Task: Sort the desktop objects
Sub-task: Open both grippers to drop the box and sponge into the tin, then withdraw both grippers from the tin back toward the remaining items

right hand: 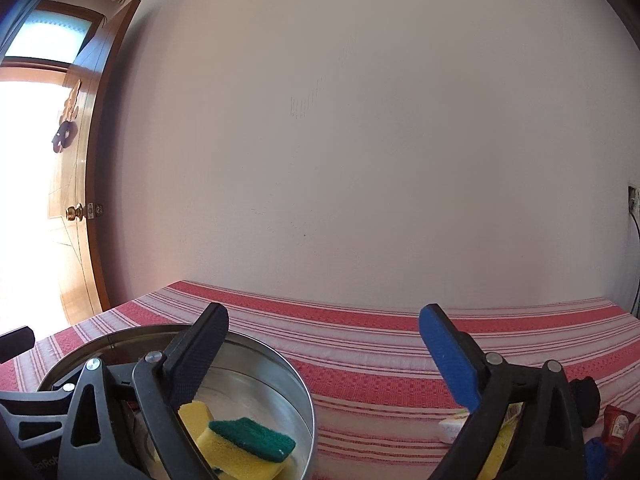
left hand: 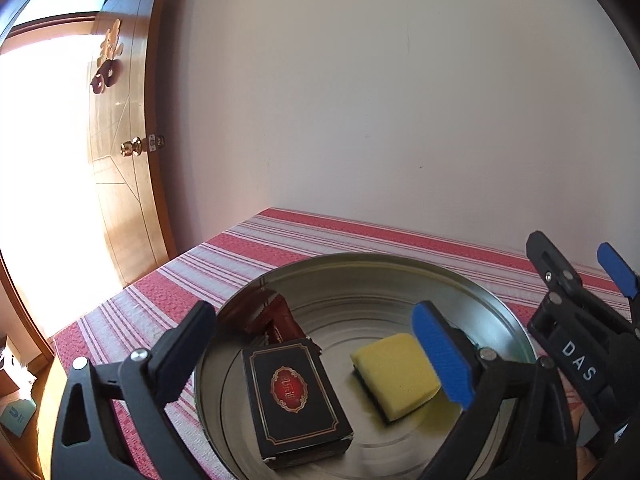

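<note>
A round metal tray [left hand: 500,312] sits on the red striped tablecloth [left hand: 224,256]. In it lie a black card box [left hand: 296,400] with a red emblem, a yellow sponge [left hand: 400,376] and a dark red wrapper [left hand: 280,320]. My left gripper [left hand: 320,344] is open and empty above the tray. My right gripper [right hand: 332,356] is open and empty over the tray's right rim [right hand: 296,384]; it also shows at the right of the left wrist view [left hand: 576,272]. Two yellow sponges, one with a green pad [right hand: 252,436], lie in the tray below its left finger [right hand: 200,352].
A white packet [right hand: 452,428], a black object [right hand: 586,396], a red packet [right hand: 618,424] and something blue [right hand: 596,452] lie on the cloth at the right. A white wall [right hand: 360,140] stands behind the table. A wooden door [left hand: 124,152] stands open at the left.
</note>
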Tool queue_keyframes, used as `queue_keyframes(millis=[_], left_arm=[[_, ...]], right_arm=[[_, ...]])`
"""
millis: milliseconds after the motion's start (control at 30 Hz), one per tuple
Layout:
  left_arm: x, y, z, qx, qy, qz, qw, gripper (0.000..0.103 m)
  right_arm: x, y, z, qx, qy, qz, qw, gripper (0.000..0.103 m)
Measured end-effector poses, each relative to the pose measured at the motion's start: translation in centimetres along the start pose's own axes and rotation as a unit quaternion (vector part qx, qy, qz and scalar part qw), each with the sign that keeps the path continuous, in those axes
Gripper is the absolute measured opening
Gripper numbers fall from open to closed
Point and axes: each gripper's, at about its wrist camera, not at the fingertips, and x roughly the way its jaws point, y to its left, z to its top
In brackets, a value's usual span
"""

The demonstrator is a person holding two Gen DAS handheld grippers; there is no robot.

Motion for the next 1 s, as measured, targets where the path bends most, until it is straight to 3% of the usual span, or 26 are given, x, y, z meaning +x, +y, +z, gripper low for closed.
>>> queue_keyframes(millis=[267, 567, 700, 1000], left_arm=[[-0.7, -0.9, -0.9, 0.002, -0.031, 0.019, 0.9993, 0.1], [-2.9, -1.0, -2.1, -0.023, -0.127, 0.056, 0.9901, 0.102], [-4.1, -0.9, -2.1, -0.032, -0.159, 0.055, 0.9852, 0.102], [-4.1, -1.6, -2.5, -0.03, -0.144, 0.041, 0.9882, 0.102]], right_arm=[[-0.7, -1.3, -0.5, -0.007, 0.01, -0.019, 1.0, 0.098], [-1.9, -1.5, -1.2, -0.035, -0.006, -0.023, 0.999, 0.098], [-2.7, -1.4, -1.4, -0.048, -0.021, -0.027, 0.998, 0.098], [-3.7, -2.3, -1.7, -0.06, -0.013, -0.051, 0.997, 0.1]])
